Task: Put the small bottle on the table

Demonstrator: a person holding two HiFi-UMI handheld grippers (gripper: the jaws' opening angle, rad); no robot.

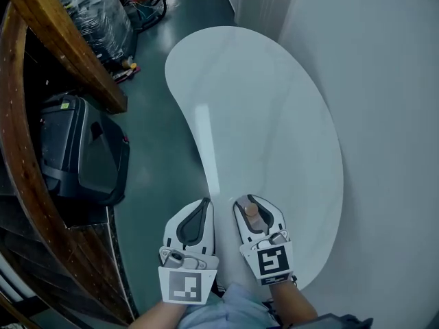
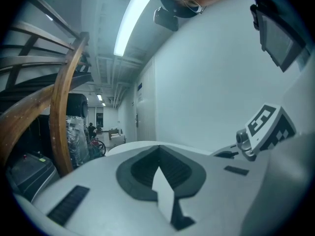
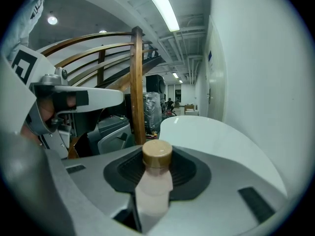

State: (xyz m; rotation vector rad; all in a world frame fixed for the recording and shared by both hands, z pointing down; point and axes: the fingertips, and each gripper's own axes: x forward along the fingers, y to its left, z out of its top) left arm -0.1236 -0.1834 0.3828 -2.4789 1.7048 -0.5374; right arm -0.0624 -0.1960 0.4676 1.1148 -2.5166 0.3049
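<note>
right claw [image 1: 255, 204] clamps the small bottle [image 3: 153, 181] between its jaws, cap toward their tips; left claw [image 1: 199, 208] closed, empty

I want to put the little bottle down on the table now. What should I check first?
1. Grip: the right gripper has its fingers shut on the bottle. Ok.
2. Over the table: the head view shows the bottle above the near end of the table. Ok.
3. Landing spot: the white top ahead is bare. Ok.
4. Left gripper: shut, empty, beside the right one and not in the way. Ok.
5. Bottle upright: cannot tell.
6. Height above the table: cannot tell.
</note>
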